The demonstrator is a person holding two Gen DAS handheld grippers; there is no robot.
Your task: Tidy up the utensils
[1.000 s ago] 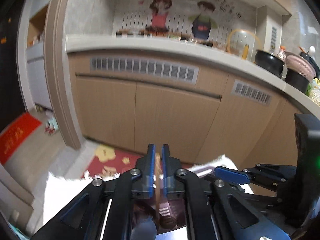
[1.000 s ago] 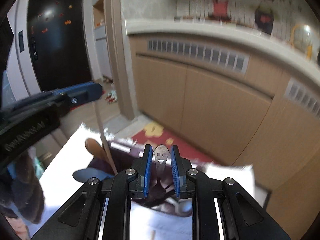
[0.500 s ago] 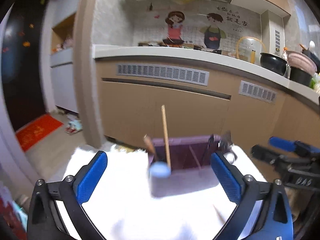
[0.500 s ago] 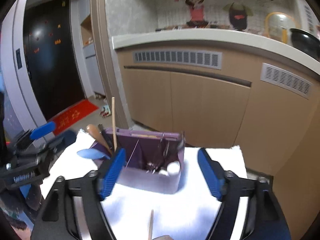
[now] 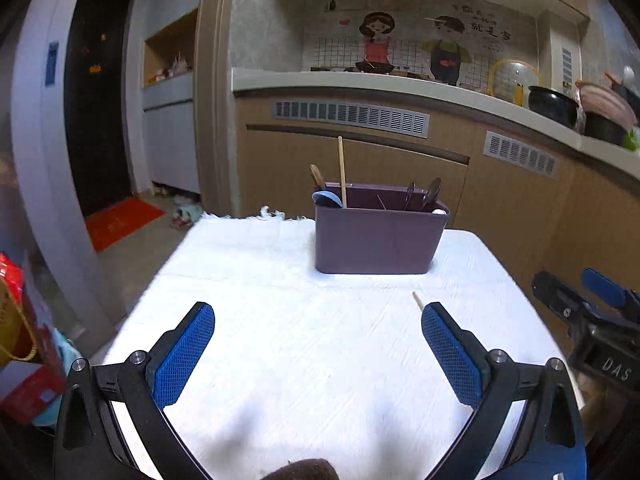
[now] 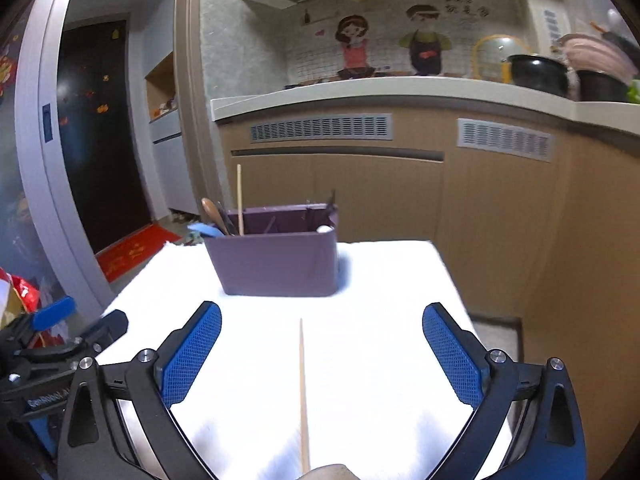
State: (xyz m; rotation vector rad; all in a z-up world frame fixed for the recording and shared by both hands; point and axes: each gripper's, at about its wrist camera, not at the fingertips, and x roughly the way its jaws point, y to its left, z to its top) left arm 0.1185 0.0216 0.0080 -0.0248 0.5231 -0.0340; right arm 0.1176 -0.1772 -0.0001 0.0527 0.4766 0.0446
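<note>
A purple utensil caddy [image 5: 378,240] stands at the far side of the white-covered table [image 5: 280,340]; it also shows in the right wrist view [image 6: 278,262]. In it stand a wooden chopstick [image 5: 342,170], a wooden spoon [image 6: 212,212], a blue spoon [image 5: 327,199] and metal utensils [image 5: 430,192]. A single wooden chopstick [image 6: 303,384] lies on the cloth between my right fingers; its tip shows in the left wrist view [image 5: 417,301]. My left gripper [image 5: 318,350] is open and empty, well back from the caddy. My right gripper [image 6: 322,354] is open and empty.
Wooden kitchen cabinets [image 5: 360,160] under a countertop with pots [image 5: 554,106] stand behind the table. A dark door [image 5: 96,100] and red mat [image 5: 120,220] are at the left. Red packaging [image 5: 20,340] sits beside the table's left edge.
Both grippers let go of the utensils they held over the caddy, opened wide and pulled back from it. The lone chopstick on the cloth now lies between the right fingers.
</note>
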